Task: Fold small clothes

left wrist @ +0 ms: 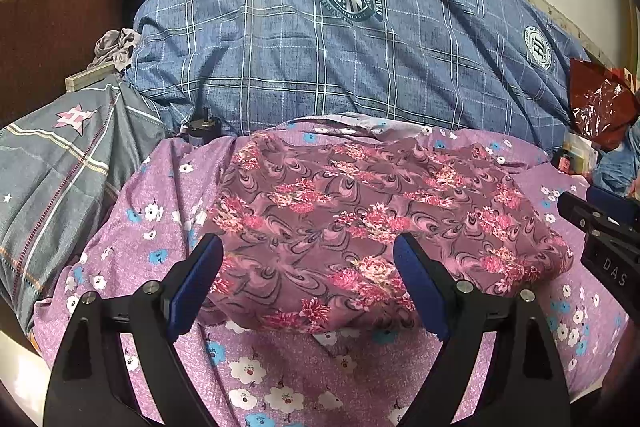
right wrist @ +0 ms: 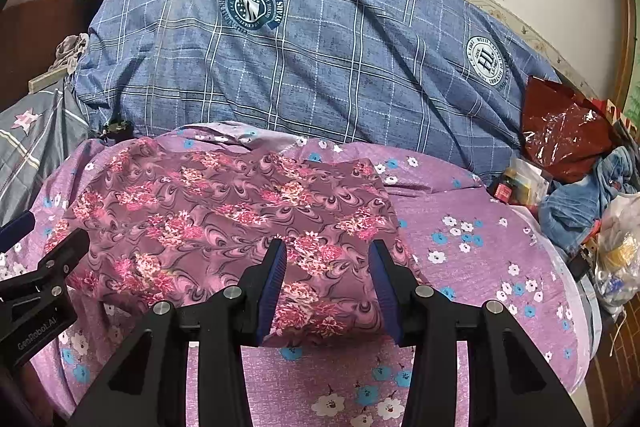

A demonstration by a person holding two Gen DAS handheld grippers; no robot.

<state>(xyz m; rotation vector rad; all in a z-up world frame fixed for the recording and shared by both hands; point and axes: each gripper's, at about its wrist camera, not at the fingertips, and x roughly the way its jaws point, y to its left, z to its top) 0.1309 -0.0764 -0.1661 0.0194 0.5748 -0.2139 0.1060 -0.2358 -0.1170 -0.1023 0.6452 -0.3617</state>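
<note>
Home bedroom: bed (left wrist: pixel 280 367), plaid duvet (left wrist: pixel 340 47).

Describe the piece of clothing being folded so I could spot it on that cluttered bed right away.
Find the big blue plaid quilt heaped along the wall; in front of it spreads a lilac sheet dotted with small white and blue flowers. On that sheet lies the floral garment, a flat folded cloth. Its darker mauve ground, swirl pattern and bunches of pink blossoms set it apart from the paler sheet.
</note>
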